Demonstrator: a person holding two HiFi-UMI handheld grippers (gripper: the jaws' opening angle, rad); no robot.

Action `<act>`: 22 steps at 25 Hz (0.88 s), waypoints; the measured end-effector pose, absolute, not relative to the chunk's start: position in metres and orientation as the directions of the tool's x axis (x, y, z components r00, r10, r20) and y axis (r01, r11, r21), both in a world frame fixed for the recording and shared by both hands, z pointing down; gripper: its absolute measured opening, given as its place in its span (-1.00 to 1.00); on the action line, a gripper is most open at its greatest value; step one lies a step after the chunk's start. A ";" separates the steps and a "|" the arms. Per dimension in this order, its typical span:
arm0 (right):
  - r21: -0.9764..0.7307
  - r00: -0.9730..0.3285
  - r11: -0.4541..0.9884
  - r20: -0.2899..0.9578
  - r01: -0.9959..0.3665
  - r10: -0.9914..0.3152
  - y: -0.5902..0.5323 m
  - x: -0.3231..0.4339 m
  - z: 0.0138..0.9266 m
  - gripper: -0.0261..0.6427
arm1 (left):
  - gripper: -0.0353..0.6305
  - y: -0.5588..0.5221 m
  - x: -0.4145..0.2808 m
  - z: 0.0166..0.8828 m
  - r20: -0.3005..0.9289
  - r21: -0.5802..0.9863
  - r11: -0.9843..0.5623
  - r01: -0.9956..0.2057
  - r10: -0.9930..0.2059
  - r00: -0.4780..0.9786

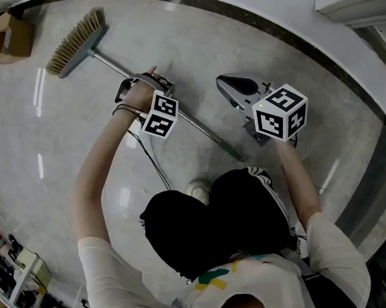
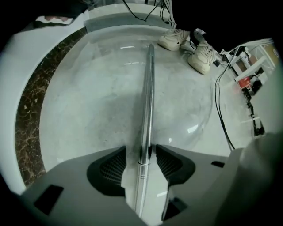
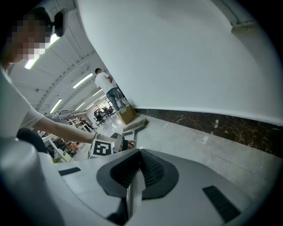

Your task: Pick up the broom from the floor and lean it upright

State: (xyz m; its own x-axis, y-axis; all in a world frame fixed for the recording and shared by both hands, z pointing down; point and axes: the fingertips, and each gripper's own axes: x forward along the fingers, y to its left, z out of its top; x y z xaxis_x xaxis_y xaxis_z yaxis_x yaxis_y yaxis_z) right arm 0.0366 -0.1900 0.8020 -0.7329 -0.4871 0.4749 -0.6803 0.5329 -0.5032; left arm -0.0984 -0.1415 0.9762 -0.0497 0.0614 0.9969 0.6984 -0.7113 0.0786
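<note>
The broom [image 1: 76, 43] lies flat on the pale floor, bristle head at the upper left, its metal handle [image 1: 197, 126] running down to the right toward my feet. My left gripper [image 1: 143, 86] points straight down over the handle's middle. In the left gripper view the handle [image 2: 148, 97] runs between the jaws of that gripper [image 2: 142, 161]; they stand open, with a gap on each side of it. My right gripper [image 1: 234, 87] hovers to the right of the handle, shut and holding nothing [image 3: 135, 152]. The broom head [image 3: 135, 126] shows far off in the right gripper view.
Cardboard boxes [image 1: 5, 35] sit beyond the broom head. A dark stone skirting [image 1: 347, 69] borders the white wall on the right. My shoes [image 2: 190, 46] and trailing cables [image 2: 221, 110] lie near the handle's end. Shelving [image 1: 22, 279] stands at lower left. A person [image 3: 108, 90] stands far off.
</note>
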 end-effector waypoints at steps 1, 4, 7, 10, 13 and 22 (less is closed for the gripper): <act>-0.509 -0.728 0.521 0.471 -0.685 -0.498 -0.192 0.041 0.802 -0.89 | -0.12 -0.142 -0.098 0.976 0.997 0.081 -0.704 0.706 0.060 -0.055; -0.528 -0.718 0.488 0.460 -0.695 -0.523 -0.194 0.052 0.801 -0.89 | -0.28 -0.141 -0.097 0.976 0.996 0.085 -0.704 0.705 0.075 -0.046; -0.529 -0.712 0.481 0.456 -0.699 -0.533 -0.194 0.057 0.797 -0.89 | -0.53 -0.146 -0.093 0.975 0.996 0.068 -0.742 0.667 0.094 0.003; -0.522 -0.711 0.486 0.453 -0.701 -0.538 -0.195 0.060 0.787 -0.89 | -0.54 -0.151 -0.090 0.974 0.996 0.052 -0.749 0.661 0.083 0.017; -0.516 -0.709 0.493 0.422 -0.701 -0.566 -0.197 0.069 0.762 -0.89 | -0.54 -0.164 -0.076 0.961 0.993 -0.005 -0.789 0.614 0.066 0.094; -0.299 -0.618 0.545 0.287 -0.783 -0.732 -0.229 0.122 0.610 -0.89 | -0.55 -0.277 -0.013 0.836 0.916 -0.207 -0.946 0.250 -0.098 0.389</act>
